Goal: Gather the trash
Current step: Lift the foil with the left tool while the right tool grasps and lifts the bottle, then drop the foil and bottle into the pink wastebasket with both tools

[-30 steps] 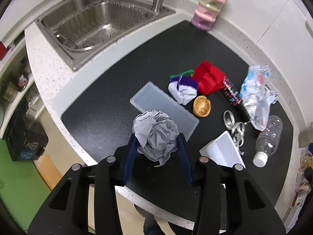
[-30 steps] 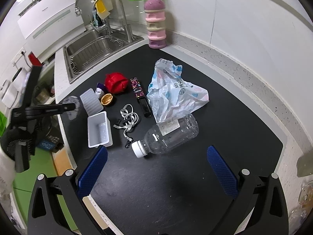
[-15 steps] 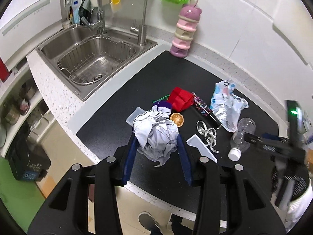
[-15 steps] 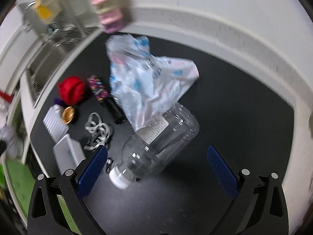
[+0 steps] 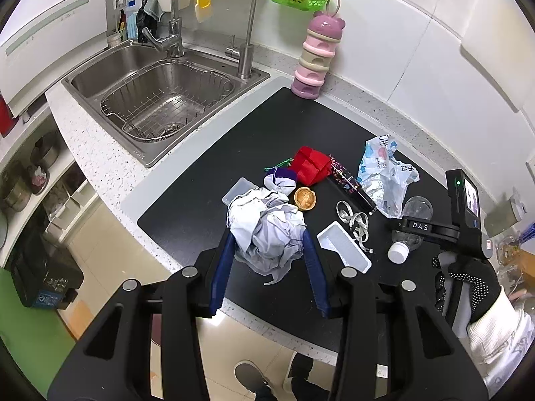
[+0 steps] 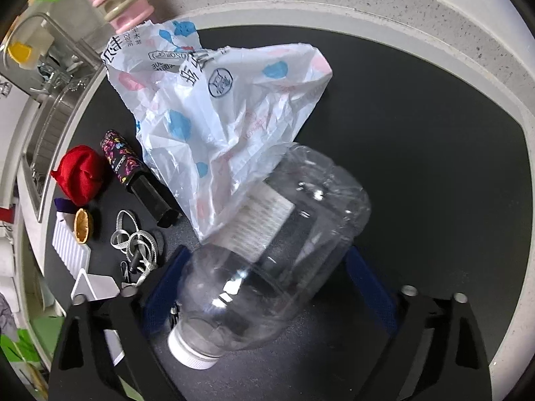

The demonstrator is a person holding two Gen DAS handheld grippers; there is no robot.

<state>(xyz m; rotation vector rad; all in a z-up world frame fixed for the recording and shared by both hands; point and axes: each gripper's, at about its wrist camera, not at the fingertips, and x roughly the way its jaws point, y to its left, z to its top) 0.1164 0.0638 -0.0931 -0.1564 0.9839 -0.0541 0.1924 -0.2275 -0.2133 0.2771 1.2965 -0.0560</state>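
Right wrist view: right gripper (image 6: 264, 287) jaws were closing around the clear plastic bottle (image 6: 267, 264), not yet gripping. Left gripper (image 5: 267, 264) clenched the crumpled grey paper wad (image 5: 267, 230), lifted clear for disposal.

Bright, even indoor light, glare on the clear bottle (image 6: 281, 244), strong fisheye bending and dark corners at the edges

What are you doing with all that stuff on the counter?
A person is picking up trash with two hand-held grippers. The left gripper is holding a crumpled wad of grey paper above the black counter. The right gripper is down around a clear plastic bottle lying on its side, and its jaws are closing on it. A plastic bag, a red pouch and other bits lie on the counter.
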